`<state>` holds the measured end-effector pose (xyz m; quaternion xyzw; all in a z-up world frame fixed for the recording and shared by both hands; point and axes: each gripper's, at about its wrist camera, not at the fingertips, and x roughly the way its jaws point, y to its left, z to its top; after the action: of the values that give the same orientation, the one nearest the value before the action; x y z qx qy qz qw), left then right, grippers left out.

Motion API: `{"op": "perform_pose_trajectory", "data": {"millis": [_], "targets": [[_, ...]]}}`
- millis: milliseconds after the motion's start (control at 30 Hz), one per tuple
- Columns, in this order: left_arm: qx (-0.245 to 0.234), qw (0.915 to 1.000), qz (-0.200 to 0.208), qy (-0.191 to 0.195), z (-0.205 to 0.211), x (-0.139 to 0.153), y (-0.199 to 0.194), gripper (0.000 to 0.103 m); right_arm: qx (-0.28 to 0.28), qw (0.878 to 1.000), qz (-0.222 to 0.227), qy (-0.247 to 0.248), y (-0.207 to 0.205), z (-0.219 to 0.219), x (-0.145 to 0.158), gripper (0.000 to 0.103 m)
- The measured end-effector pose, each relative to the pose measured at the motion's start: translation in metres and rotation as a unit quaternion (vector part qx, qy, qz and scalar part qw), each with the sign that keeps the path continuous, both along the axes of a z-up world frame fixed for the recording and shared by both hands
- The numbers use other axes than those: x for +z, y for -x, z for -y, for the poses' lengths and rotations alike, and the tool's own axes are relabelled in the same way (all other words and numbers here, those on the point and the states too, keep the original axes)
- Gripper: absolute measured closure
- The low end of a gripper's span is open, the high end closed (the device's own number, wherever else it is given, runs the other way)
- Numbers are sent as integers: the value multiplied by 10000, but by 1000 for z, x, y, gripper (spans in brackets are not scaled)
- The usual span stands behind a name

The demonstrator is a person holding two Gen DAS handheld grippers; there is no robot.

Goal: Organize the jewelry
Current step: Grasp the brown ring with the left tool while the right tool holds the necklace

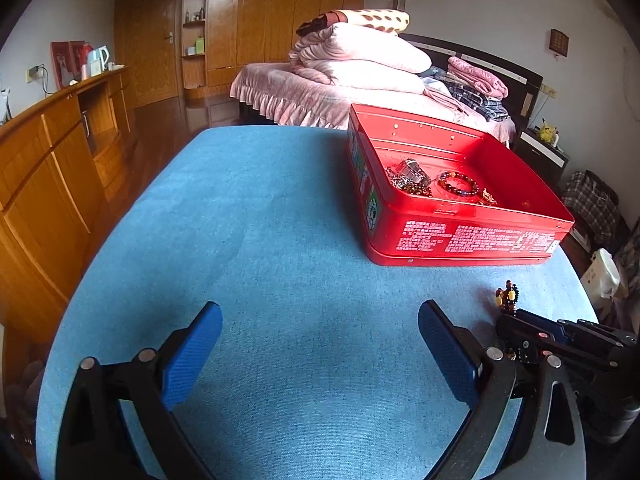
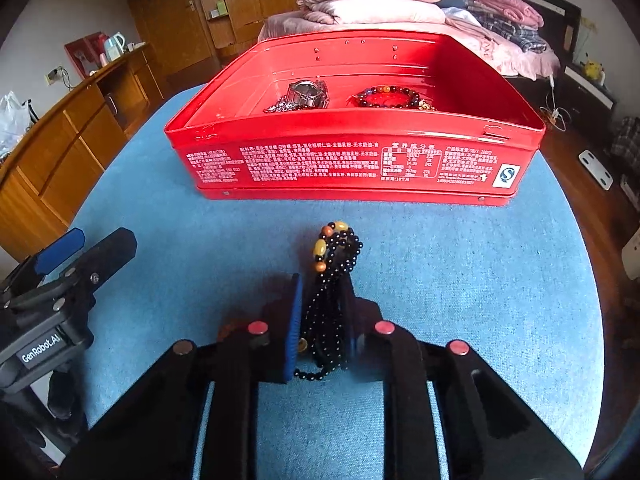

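Now the right gripper (image 2: 322, 312) pinches the black bead necklace (image 2: 334, 264) on the blue cloth (image 2: 460, 280); the wide-open, empty left gripper (image 1: 320, 344) hovers. Next: lift it into the red tin (image 2: 352, 160).

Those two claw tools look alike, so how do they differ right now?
The left gripper stands wide open over bare blue tablecloth, holding nothing. The right gripper is shut on a black bead necklace with amber beads, pointing at the red tin. Both have blue pads on black frames.

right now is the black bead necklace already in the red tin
No, the necklace is outside the tin, on the blue cloth, pinched in the right hand-held gripper.
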<state>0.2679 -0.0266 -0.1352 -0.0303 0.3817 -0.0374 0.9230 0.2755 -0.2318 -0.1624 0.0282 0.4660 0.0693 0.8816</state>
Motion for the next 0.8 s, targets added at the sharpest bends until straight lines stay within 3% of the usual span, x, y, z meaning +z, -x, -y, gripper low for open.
{"op": "perform_pose_trajectory", "data": {"millis": [433,800], "targets": [[-566,9981,-197,110,60,-4,22,6,-621,9979,168,-119,28,71,13,87],[-866,9954,-381,164,104,-13,33,9,-779,9965,165,-260,46,98,8,87]]}}
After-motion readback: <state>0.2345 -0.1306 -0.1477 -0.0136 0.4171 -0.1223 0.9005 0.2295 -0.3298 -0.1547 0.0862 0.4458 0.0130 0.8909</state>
